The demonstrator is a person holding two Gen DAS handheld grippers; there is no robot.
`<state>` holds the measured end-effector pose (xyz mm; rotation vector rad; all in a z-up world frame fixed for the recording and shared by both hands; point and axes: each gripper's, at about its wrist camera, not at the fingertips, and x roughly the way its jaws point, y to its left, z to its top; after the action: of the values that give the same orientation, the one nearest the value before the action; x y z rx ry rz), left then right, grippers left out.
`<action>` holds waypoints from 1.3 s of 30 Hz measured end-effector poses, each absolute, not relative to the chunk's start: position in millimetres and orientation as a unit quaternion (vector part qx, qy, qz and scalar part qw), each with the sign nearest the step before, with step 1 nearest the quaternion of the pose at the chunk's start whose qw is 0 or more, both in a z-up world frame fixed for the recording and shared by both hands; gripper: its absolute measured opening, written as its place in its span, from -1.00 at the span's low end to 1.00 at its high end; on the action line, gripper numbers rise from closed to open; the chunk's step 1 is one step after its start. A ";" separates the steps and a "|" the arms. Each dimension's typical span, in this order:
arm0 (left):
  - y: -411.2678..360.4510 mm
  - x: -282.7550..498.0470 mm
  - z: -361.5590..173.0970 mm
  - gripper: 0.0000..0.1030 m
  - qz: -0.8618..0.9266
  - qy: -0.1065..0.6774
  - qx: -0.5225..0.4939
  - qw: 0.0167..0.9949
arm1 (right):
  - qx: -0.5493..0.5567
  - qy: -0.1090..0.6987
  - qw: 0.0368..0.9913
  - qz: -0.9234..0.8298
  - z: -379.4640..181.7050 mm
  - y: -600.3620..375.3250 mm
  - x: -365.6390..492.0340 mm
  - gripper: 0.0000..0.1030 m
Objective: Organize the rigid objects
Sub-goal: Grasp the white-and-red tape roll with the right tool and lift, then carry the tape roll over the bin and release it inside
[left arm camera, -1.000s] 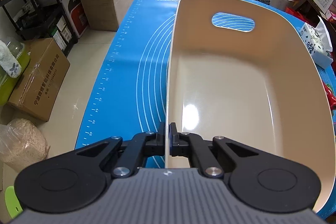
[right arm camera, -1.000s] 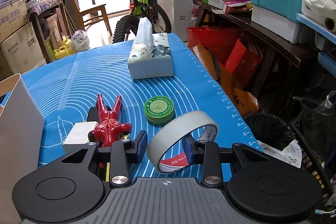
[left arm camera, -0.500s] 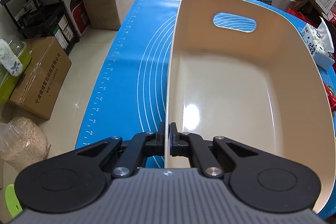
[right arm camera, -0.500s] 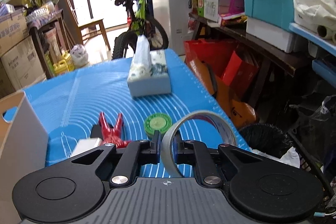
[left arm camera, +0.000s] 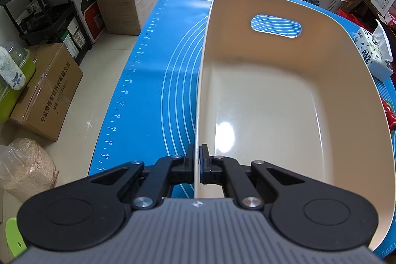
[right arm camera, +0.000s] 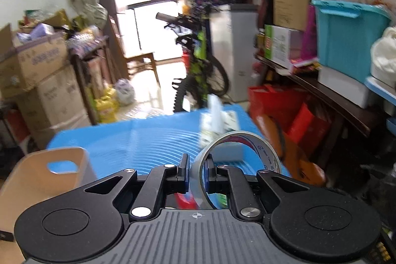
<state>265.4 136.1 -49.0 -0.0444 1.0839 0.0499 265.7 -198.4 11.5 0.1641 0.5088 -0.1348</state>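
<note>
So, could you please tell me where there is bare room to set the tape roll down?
The beige bin is bare inside, and so is the blue mat between the bin's left wall and the table edge. Right of the bin it is crowded: tissue pack and a red toy.

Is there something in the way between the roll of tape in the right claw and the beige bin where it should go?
Nothing visible does. The right claw holds the tape roll above the blue mat. The beige bin stands open at lower left, and the left claw grips only its near wall.
</note>
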 end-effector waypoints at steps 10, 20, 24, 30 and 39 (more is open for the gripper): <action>135.3 265.7 -50.6 -0.92 0.023 0.516 -0.018 0.856 | 0.075 0.243 0.966 0.039 33.1 -119.5 285.0 -0.58; 136.2 266.5 -51.0 -0.92 0.023 0.517 -0.022 0.855 | 0.073 0.304 0.943 0.119 7.6 -45.8 296.1 -0.58; 135.8 265.9 -50.5 -0.92 0.022 0.517 -0.022 0.856 | 0.061 0.323 0.934 0.141 -0.1 -24.2 294.2 -0.62; 135.7 265.6 -49.9 -0.92 0.022 0.517 -0.021 0.855 | 0.040 0.342 0.924 0.168 -3.8 1.8 290.8 -0.62; 135.2 265.8 -49.9 -0.92 0.022 0.517 -0.020 0.856 | 0.032 0.445 0.879 0.166 -40.1 15.8 301.9 -0.62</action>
<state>265.8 135.2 -49.9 -0.0419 1.0865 0.0466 301.9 15.8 -40.1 0.0675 0.9282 0.3466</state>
